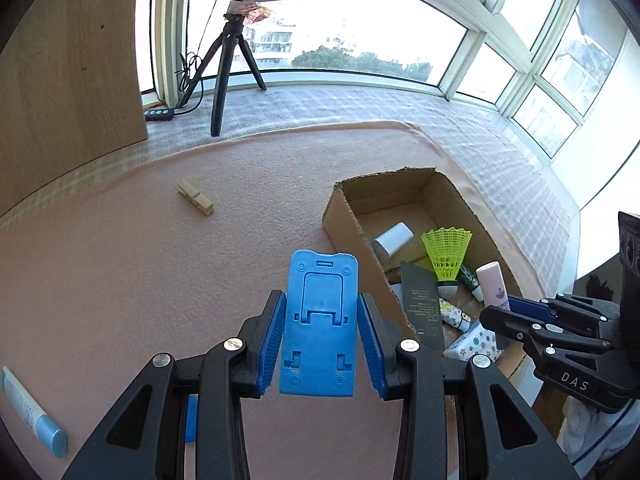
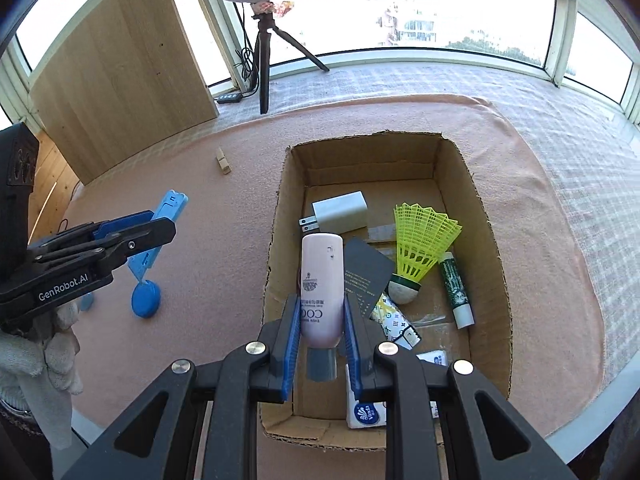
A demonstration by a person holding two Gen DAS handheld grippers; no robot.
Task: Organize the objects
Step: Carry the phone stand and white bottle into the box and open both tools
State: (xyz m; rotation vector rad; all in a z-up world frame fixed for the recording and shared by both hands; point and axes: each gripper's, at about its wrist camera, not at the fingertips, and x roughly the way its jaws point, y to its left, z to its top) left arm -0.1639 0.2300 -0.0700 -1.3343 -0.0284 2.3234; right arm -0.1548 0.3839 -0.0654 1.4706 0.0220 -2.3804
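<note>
My left gripper (image 1: 322, 298) is shut on a blue plastic phone stand (image 1: 318, 320), held above the pink cloth (image 1: 120, 280), left of the cardboard box (image 1: 340, 224). The right wrist view shows the same left gripper (image 2: 168, 228) and the blue phone stand (image 2: 170, 208) from the side. My right gripper (image 2: 321, 300) is shut on a pink tube (image 2: 322, 272) with a grey cap, over the near left part of the cardboard box (image 2: 492, 240). In the left wrist view the right gripper (image 1: 516, 312) and pink tube (image 1: 494, 280) are at the right.
The box holds a white charger (image 2: 344, 212), a yellow shuttlecock (image 2: 420, 244), a green tube (image 2: 456, 288), a black card (image 2: 366, 272) and a tissue pack (image 2: 366, 414). On the cloth lie a clothespin (image 1: 196, 198), a light blue tube (image 1: 34, 412) and a blue disc (image 2: 146, 300). A tripod (image 2: 264, 60) stands behind.
</note>
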